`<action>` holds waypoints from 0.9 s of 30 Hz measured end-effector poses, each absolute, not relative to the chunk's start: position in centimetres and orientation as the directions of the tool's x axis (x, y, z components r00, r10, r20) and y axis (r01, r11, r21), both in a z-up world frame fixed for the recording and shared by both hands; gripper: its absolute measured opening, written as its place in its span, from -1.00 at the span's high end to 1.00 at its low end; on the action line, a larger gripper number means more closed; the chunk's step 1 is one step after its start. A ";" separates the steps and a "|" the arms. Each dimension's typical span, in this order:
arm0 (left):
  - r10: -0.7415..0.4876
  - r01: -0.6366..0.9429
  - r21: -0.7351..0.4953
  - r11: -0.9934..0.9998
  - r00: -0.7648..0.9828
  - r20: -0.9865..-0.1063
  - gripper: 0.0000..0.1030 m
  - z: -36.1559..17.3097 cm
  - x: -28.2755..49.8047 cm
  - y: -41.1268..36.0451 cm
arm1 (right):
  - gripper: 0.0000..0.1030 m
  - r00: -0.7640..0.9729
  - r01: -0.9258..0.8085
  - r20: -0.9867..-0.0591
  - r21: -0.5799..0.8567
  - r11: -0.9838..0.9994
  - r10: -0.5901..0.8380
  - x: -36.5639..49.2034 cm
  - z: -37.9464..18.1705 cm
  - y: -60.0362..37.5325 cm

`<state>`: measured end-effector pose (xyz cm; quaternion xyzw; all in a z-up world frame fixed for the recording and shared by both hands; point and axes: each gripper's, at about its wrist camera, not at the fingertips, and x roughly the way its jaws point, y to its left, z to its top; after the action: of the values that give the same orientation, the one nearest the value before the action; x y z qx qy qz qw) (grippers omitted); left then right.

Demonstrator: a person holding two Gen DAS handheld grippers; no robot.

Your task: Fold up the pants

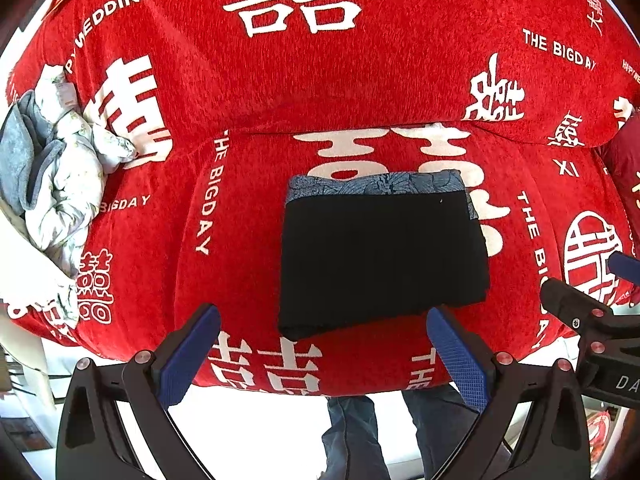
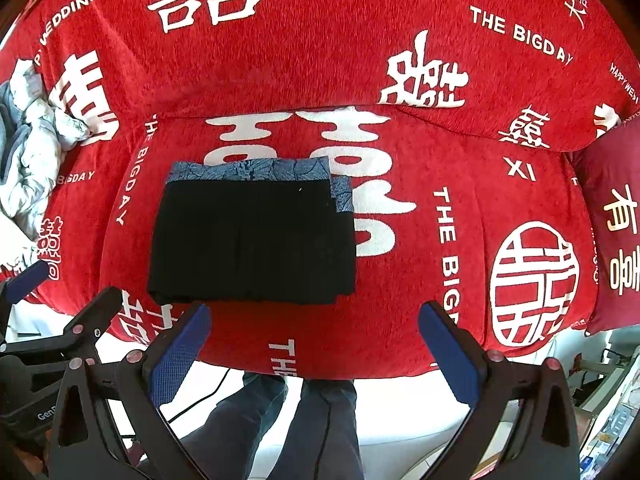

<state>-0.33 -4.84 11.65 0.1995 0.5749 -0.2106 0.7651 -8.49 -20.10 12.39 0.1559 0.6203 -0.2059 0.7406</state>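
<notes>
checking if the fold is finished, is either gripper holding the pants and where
Nothing is held. The left gripper and right gripper are both open, apart from the folded pants lying on the sofa.

We see a sofa draped in a red plush cover [image 1: 248, 92] printed with large white double-happiness characters and the words "THE BIGDAY". A crumpled pale grey-and-white quilted garment [image 1: 60, 168] lies on the seat's left end. At the right end rests a dark red cushion [image 2: 616, 224] with white characters. Below the seat's front edge, the floor [image 1: 256, 432] is white and brightly lit.
</notes>
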 end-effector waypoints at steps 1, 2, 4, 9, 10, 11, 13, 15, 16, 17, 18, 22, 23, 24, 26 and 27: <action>-0.092 0.553 0.065 0.831 0.253 -0.963 -1.00 11.7 -0.3 -4.9 | -1.00 0.147 0.498 -0.983 -0.026 0.867 -0.114 -8.5 12.4 -20.1; -0.092 0.553 0.067 0.831 0.255 -0.962 -1.00 11.8 -0.3 -5.0 | -1.00 0.149 0.498 -0.982 -0.027 0.867 -0.116 -8.4 12.5 -20.1; -0.089 0.554 0.072 0.830 0.259 -0.962 -1.00 11.8 -0.2 -5.0 | -1.00 0.152 0.499 -0.981 -0.029 0.866 -0.120 -8.3 12.6 -20.0; -0.085 0.550 0.079 0.831 0.265 -0.960 -1.00 11.9 -0.1 -5.1 | -1.00 0.152 0.501 -0.981 -0.028 0.865 -0.119 -8.1 12.7 -20.1; -0.081 0.549 0.083 0.832 0.268 -0.960 -1.00 11.9 -0.1 -5.1 | -1.00 0.152 0.500 -0.981 -0.027 0.866 -0.119 -8.0 12.7 -20.1; -0.079 0.548 0.086 0.832 0.271 -0.959 -1.00 11.9 -0.1 -5.1 | -1.00 0.151 0.498 -0.981 -0.028 0.867 -0.119 -7.9 12.7 -20.1; -0.074 0.545 0.091 0.833 0.274 -0.959 -1.00 11.9 0.0 -5.0 | -1.00 0.150 0.495 -0.981 -0.032 0.869 -0.121 -7.7 12.7 -20.0; -0.075 0.542 0.090 0.835 0.274 -0.959 -1.00 11.9 0.0 -4.9 | -1.00 0.150 0.493 -0.981 -0.032 0.869 -0.121 -7.7 12.7 -20.0; -0.075 0.541 0.090 0.836 0.275 -0.958 -1.00 11.9 0.0 -4.9 | -1.00 0.150 0.494 -0.981 -0.032 0.869 -0.121 -7.6 12.7 -19.9; -0.073 0.541 0.093 0.836 0.277 -0.958 -1.00 11.9 0.0 -4.8 | -1.00 0.150 0.494 -0.981 -0.032 0.869 -0.121 -7.6 12.7 -19.9; -0.072 0.541 0.094 0.836 0.278 -0.958 -1.00 12.0 0.0 -4.8 | -1.00 0.150 0.493 -0.981 -0.033 0.869 -0.122 -7.6 12.7 -19.9; -0.072 0.542 0.093 0.835 0.275 -0.959 -1.00 11.9 -0.1 -4.9 | -1.00 0.150 0.496 -0.981 -0.032 0.868 -0.122 -7.7 12.7 -19.9; -0.071 0.543 0.093 0.835 0.273 -0.959 -1.00 11.9 -0.1 -4.9 | -1.00 0.149 0.497 -0.981 -0.033 0.867 -0.123 -7.7 12.7 -19.9; -0.071 0.544 0.091 0.834 0.270 -0.960 -1.00 11.8 -0.1 -4.9 | -1.00 0.148 0.496 -0.981 -0.033 0.867 -0.122 -7.6 12.7 -19.9; -0.073 0.545 0.083 0.834 0.259 -0.963 -1.00 11.7 0.0 -4.9 | -1.00 0.145 0.497 -0.982 -0.034 0.867 -0.122 -7.6 12.6 -20.0; -0.075 0.544 0.075 0.836 0.250 -0.965 -1.00 11.5 0.0 -4.8 | -1.00 0.144 0.497 -0.982 -0.036 0.867 -0.123 -7.6 12.6 -20.0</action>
<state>0.00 -4.84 11.53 0.2025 0.5781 -0.2025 0.7641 -7.61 -20.04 12.62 0.1507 0.6199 -0.2092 0.7412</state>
